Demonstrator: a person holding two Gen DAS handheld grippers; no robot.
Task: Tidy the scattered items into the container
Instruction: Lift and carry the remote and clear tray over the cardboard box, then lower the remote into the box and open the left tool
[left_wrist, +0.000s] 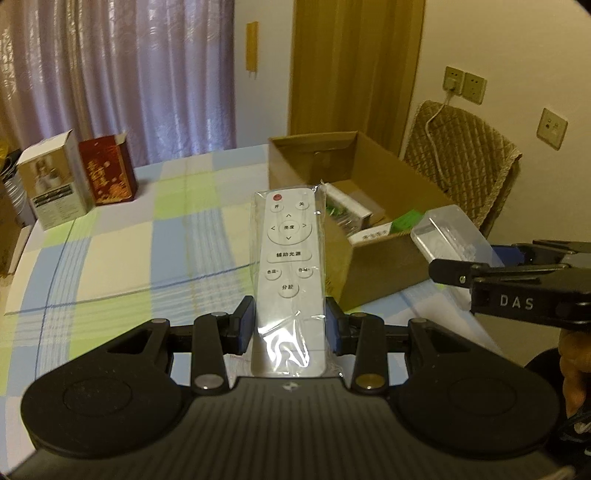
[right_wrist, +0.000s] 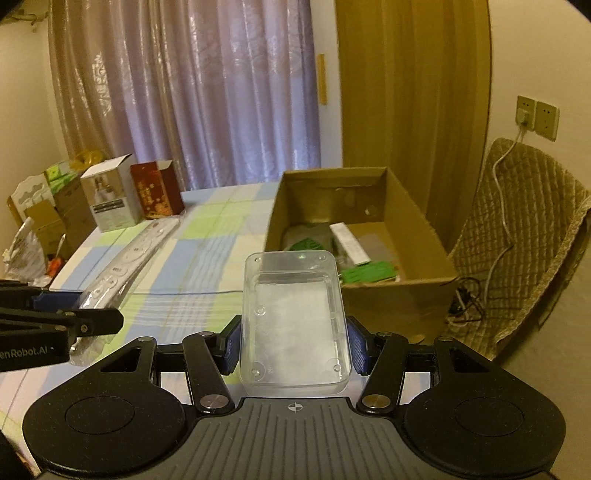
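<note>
The white remote control (left_wrist: 287, 273), sealed in a loose clear plastic sleeve, sits lengthwise between the blue pads of the left gripper (left_wrist: 290, 325), whose jaws are closed in on its lower sides. It is lifted off the checked tablecloth (left_wrist: 110, 258), with its red-button end pointing toward the near corner of the open cardboard box (left_wrist: 388, 266). The clear plastic tub (right_wrist: 293, 325) is pinched across its width by the right gripper (right_wrist: 294, 345), jaws drawn in against both side walls, and it too is held above the cloth just short of the box's near wall (right_wrist: 399, 302).

The slippery sleeve is the main hazard, I judge: the pads bear on film rather than on the remote's body, and most of its length overhangs forward, so a tilt toward the box could let it slide out early and land on the table or strike the cardboard rim. The tub has smooth, thin walls; squeezing harder may bow them and pop it free, while easing off may drop it.

Both grippers aim at the same near edge of the box, close together, so they may collide if they go in at once. The box already holds green packets (right_wrist: 369, 275) and a white carton (right_wrist: 349, 243), which could leave either piece resting crooked.
</note>
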